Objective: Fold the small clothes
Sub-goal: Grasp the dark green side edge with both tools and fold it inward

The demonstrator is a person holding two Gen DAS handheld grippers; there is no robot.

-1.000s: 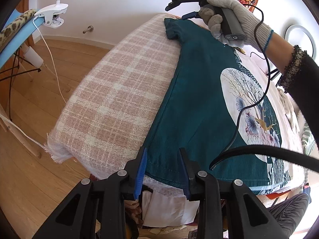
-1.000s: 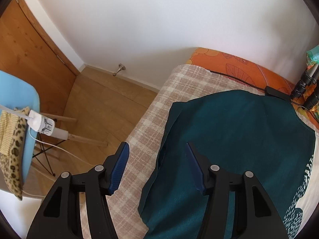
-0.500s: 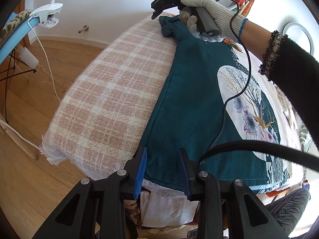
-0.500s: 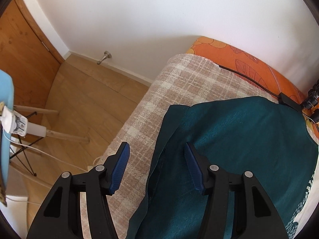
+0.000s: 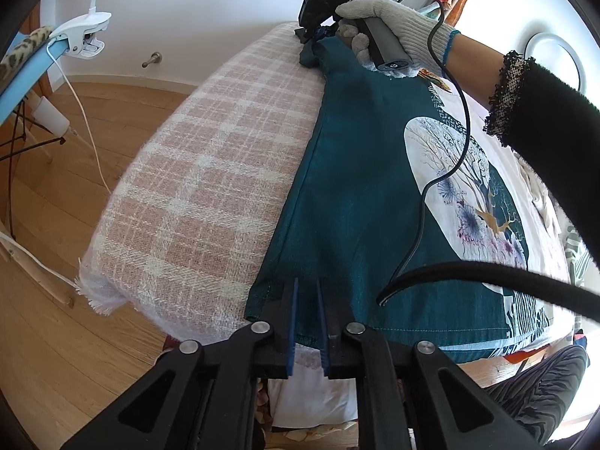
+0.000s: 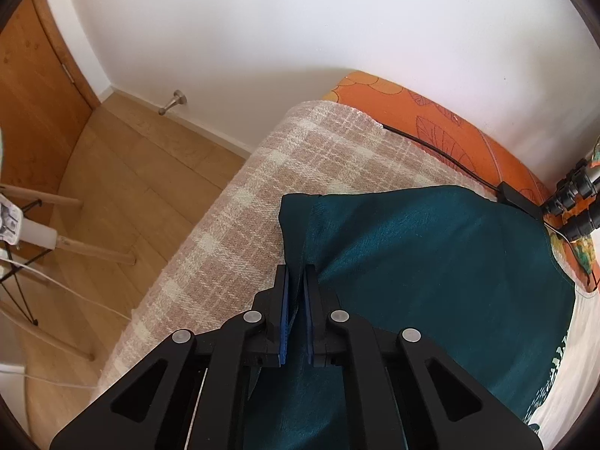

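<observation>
**Left wrist view: both grips set on the left edge, fold not yet started**

Left wrist view, near: left gripper (image 5: 305, 302) jaws clamped on the hem corner of the teal t-shirt (image 5: 360, 172), which lies flat on the plaid blanket (image 5: 210, 172) over the bed. Far: right gripper (image 6: 295, 292) jaws pinched on the sleeve fabric at the same side, gloved right hand (image 5: 390, 33) on its handle. Step looks like the first side fold, grasp done. Next: lift both ends together, carry the edge across toward the print (image 5: 468, 195), keep it taut, watch the cable (image 5: 446, 172).
</observation>
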